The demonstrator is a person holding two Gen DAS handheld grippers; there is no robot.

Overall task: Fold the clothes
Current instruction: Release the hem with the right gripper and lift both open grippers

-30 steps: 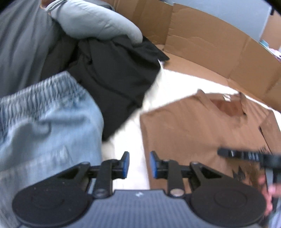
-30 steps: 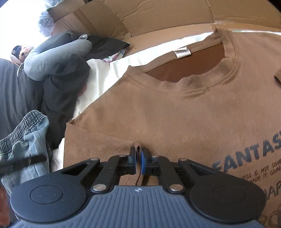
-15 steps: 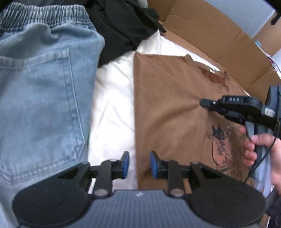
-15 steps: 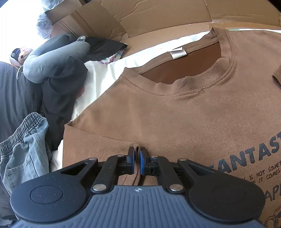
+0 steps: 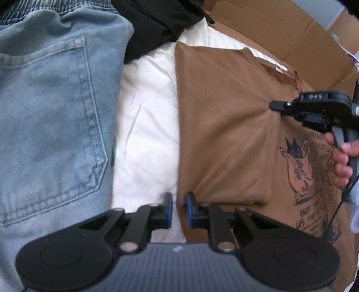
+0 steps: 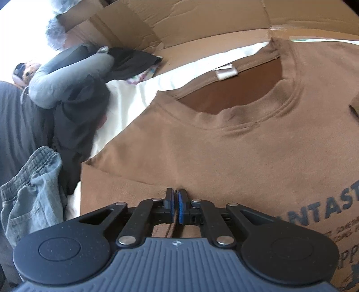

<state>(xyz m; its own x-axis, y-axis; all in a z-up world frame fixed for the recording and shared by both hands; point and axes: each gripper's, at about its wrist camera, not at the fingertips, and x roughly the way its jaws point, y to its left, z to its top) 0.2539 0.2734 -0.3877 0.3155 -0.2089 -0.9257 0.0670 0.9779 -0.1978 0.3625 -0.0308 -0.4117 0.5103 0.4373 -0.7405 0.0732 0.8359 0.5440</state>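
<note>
A brown printed T-shirt lies face up on a white sheet. My left gripper points down at the shirt's left edge near its lower corner. Its jaws are closing, the edge runs into the narrow gap, and the pads do not press on it. My right gripper is shut on a small pinched ridge of the brown T-shirt below the collar. In the left wrist view the right gripper shows from the side, with a hand on its grip.
Light blue jeans lie left of the shirt, with a black garment behind them. A grey neck pillow rests on the black garment. Cardboard walls stand along the far side.
My left gripper has come down from over the jeans and black garment to the shirt's left edge, and its jaws have narrowed. The right gripper keeps its pinch in place.
</note>
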